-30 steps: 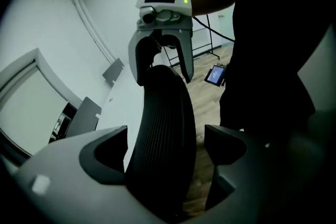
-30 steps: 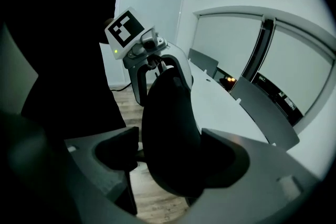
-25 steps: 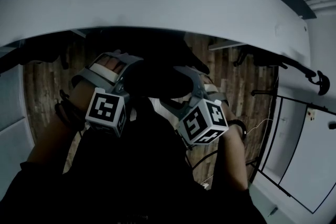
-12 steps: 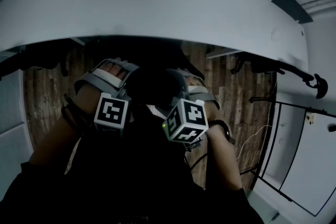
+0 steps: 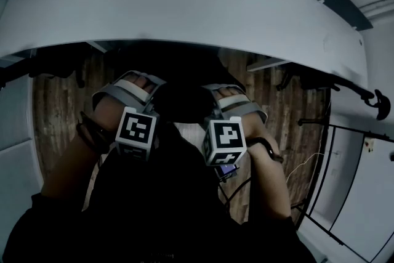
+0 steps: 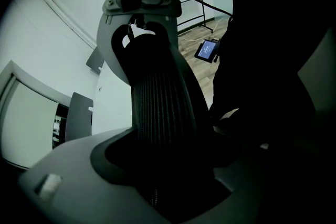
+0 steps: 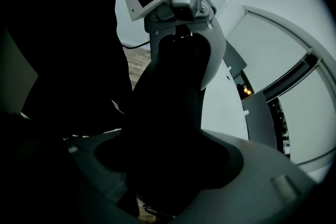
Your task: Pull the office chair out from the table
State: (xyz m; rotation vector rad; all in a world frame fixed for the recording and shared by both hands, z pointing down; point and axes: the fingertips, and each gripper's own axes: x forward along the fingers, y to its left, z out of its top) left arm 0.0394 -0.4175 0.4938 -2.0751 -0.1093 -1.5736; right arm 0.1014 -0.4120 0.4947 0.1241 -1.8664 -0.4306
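Only dark top of chair (image 5: 181, 98) discernible, near edge of white surface (image 5: 197, 3); rest lost in shadow. Left gripper (image 5: 140, 84) and right gripper (image 5: 229, 101) jaws, just narrowed, clamped on it. Wood floor (image 5: 52, 101) beneath.

The office chair (image 5: 181, 98) is standing on the floor (image 5: 52, 108), partly under the near edge of the tabletop (image 5: 184, 9), which is lying above and beyond it. The left gripper (image 5: 140, 84) is holding the left side of the chair's top and the right gripper (image 5: 229, 100) the right side, facing each other. Both pairs of jaws have just been closing, with the chair's top edge sitting between them.
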